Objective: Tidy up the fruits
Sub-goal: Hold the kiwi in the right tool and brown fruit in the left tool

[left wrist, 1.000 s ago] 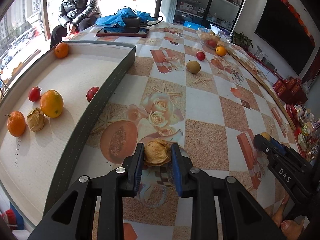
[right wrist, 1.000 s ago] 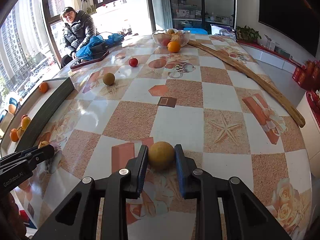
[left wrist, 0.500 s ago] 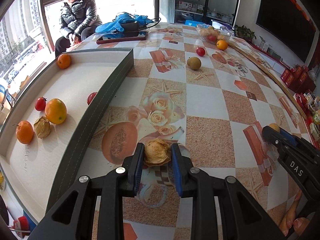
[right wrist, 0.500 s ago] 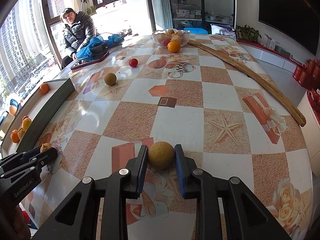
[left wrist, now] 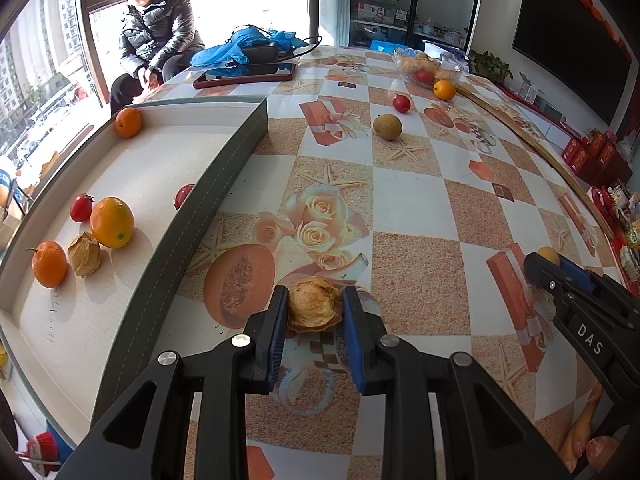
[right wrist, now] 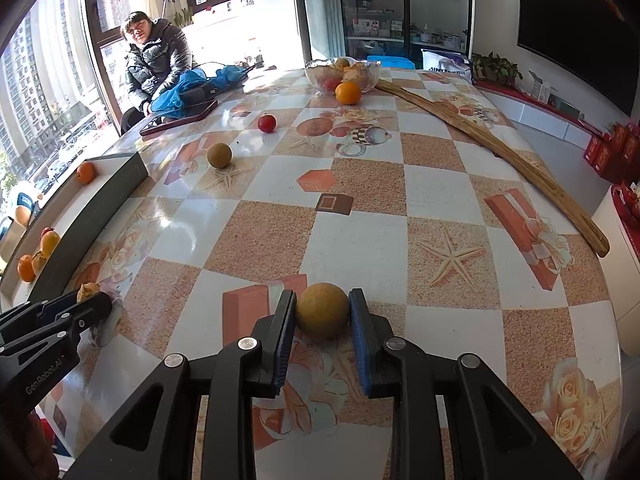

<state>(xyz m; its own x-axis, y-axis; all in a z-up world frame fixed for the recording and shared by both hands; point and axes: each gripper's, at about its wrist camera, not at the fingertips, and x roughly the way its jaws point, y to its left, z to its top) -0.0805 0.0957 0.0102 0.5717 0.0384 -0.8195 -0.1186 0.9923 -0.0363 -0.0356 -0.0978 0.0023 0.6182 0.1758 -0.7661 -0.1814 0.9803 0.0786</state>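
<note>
step: carrying fruit | left gripper [left wrist: 314, 312] is clamping husked fruit [left wrist: 313, 305] between its fingers | right gripper [right wrist: 322, 314] is pinching round yellow fruit [right wrist: 322, 309] likewise | next: swinging both left, over tray [left wrist: 180, 236] wall

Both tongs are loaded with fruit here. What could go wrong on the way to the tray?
1. The left tongs grip a papery husked fruit; its husk looks fragile and may crush or tear.
2. The right tongs pinch a smooth round yellow-brown fruit by its sides; it could slip out and roll across the glossy table.
3. The tray has a raised wall, so a low carry may hit it.
</note>
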